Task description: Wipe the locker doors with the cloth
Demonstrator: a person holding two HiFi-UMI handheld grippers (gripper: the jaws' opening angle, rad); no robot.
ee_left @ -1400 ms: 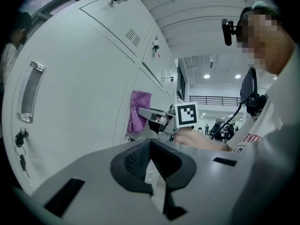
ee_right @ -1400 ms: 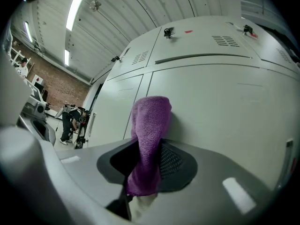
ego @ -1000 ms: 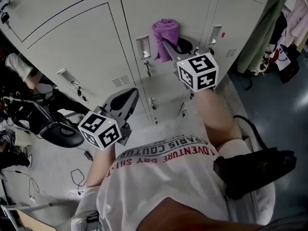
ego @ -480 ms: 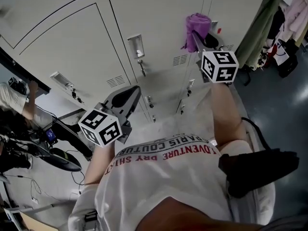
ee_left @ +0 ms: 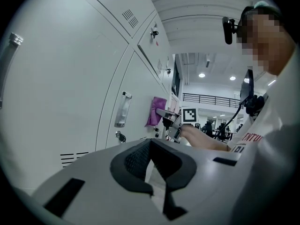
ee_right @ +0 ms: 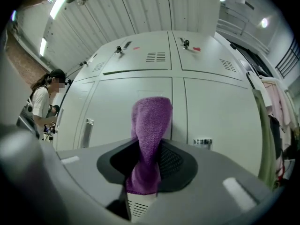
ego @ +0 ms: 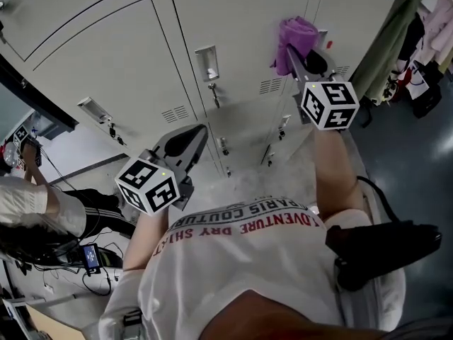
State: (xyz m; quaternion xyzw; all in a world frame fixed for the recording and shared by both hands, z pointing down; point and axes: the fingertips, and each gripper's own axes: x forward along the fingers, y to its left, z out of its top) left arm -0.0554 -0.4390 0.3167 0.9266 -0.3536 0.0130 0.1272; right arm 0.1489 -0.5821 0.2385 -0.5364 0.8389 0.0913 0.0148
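Left tongs (ego: 197, 132) sit low before the locker doors (ego: 106, 55), closed together on nothing — farther right, the right tongs (ego: 297, 54) pinch the purple cloth (ego: 296, 34), its bunched end against a door.

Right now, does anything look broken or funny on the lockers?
Nothing stands out. The locker doors look shut and undamaged. The purple cloth is pinched in the right gripper, close to them. The left gripper is lower down, shut and empty.
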